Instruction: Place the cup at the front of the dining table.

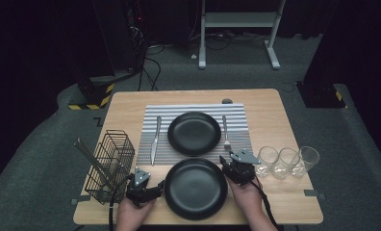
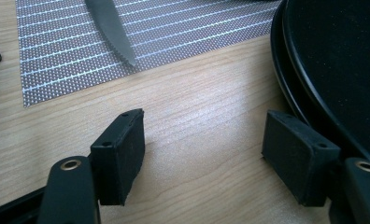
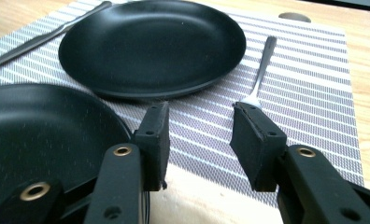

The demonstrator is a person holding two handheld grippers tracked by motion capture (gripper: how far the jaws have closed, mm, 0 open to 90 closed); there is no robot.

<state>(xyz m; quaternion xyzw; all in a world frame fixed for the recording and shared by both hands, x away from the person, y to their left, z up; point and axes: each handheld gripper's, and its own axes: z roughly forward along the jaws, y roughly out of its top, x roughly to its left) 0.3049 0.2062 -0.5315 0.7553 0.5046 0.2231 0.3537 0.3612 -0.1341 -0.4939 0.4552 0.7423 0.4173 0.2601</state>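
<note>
Left gripper view: left gripper (image 2: 204, 149) jaws spread, empty, just left of near plate (image 2: 342, 70) rim | right gripper (image 3: 199, 140) jaws part-open, empty, at plate's (image 3: 43, 135) right rim | near plate sits at table's (image 1: 275, 120) near edge, overlapping placemat (image 1: 236, 125) | judged: seat both jaws on opposite rims, close evenly, lift level, clear of fork (image 1: 225, 132).

Black tongs (image 1: 225, 162) with brass rivets, grey three-cornered plates, trailing black cables.

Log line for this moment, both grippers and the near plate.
left gripper: open, beside near plate | right gripper: open, at plate's far right rim | plate: on table, unheld
</note>
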